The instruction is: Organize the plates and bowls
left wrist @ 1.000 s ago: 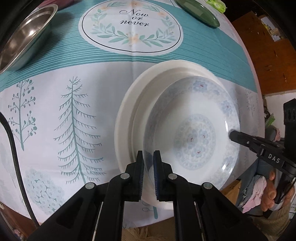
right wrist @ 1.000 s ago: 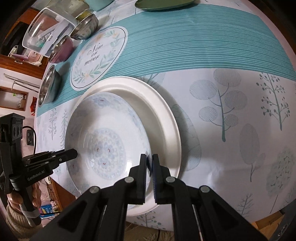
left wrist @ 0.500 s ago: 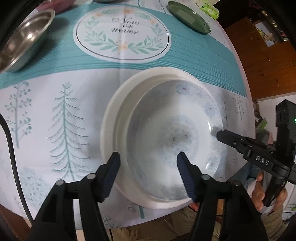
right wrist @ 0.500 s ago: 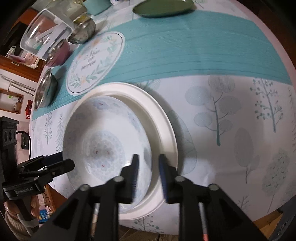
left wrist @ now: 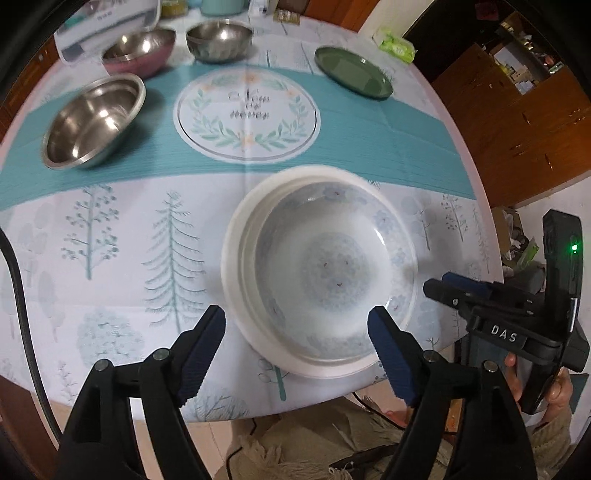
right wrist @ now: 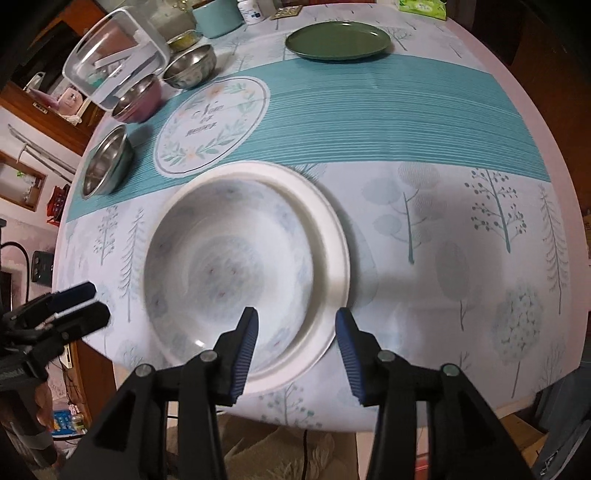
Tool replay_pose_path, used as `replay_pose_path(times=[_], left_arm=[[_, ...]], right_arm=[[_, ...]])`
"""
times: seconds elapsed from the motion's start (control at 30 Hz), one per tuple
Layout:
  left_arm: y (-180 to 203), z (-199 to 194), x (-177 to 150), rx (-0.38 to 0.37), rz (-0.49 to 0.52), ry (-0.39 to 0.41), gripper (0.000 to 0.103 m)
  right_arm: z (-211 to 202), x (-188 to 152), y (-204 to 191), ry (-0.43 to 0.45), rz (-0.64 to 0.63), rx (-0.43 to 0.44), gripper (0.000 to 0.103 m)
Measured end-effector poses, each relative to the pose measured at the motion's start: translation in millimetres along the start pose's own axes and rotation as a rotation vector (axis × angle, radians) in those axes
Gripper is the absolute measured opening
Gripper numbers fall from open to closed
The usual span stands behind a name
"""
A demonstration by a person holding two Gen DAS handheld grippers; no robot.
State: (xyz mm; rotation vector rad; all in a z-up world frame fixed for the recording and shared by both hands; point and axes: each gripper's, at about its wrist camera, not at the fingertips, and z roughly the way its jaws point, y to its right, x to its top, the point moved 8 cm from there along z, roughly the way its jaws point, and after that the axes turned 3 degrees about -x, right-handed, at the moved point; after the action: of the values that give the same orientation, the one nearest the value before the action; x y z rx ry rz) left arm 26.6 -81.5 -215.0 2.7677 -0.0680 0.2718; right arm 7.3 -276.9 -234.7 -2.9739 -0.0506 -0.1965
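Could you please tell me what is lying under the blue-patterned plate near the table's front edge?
The blue-patterned plate sits nested in a larger plain white plate. Only the white plate's rim shows; its centre is covered.

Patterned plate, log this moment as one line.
patterned plate: nested in white plate | left gripper: opening, empty | right gripper: opening, empty

Beyond the tool's fingers, motion blur smears the lettering in the tablecloth's round emblem [left wrist: 246, 109] past reading. The patterned plate [left wrist: 334, 271] hides most of the white plate [left wrist: 233, 258] beneath it. A clear plastic container [left wrist: 107, 20], farthest away, is cut off by the top edge.
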Motion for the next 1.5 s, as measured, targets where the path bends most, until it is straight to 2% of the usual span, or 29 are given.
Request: replay_pose_path(times=[0.33,0.47,0.6,0.77,0.87,1.0,1.17,1.23,1.3,1.5], left_arm=[[10,-45,1,0.049,0.107,0.142,0.078],[14,-53,6,0.063,0.101,0.167,0.083],[10,-70,21,0.173,0.081,0.226,0.085],[18,-86,47,0.263,0.108,0.231,0.085],[30,-97,71,0.258,0.112,0.254,0.085],[50,-100,116,0.312,0.143,0.294,0.085],[84,-83,176,0.224,0.179,0.289,0.085],[98,-72,202,0.199,0.203,0.292,0.085],[106,-56,227,0.211,0.208,0.281,0.085],[102,4,295,0.256,0.141,0.197,0.085]], right_arm=[[-21,-21,-11,0.037,0.008,-0.020,0.044],[-33,-25,-13,0.060,0.002,-0.033,0.044],[-46,-21,-14,0.086,-0.007,-0.030,0.044],[-57,-2,-11,0.111,-0.032,-0.009,0.044],[-65,21,-4,0.131,-0.056,-0.009,0.044],[-77,63,17,0.165,-0.077,-0.008,0.044],[-89,120,48,0.200,-0.086,-0.014,0.044],[-92,148,63,0.217,-0.081,-0.013,0.044],[-94,179,77,0.235,-0.074,-0.004,0.044],[-88,260,110,0.289,-0.046,-0.029,0.044]])
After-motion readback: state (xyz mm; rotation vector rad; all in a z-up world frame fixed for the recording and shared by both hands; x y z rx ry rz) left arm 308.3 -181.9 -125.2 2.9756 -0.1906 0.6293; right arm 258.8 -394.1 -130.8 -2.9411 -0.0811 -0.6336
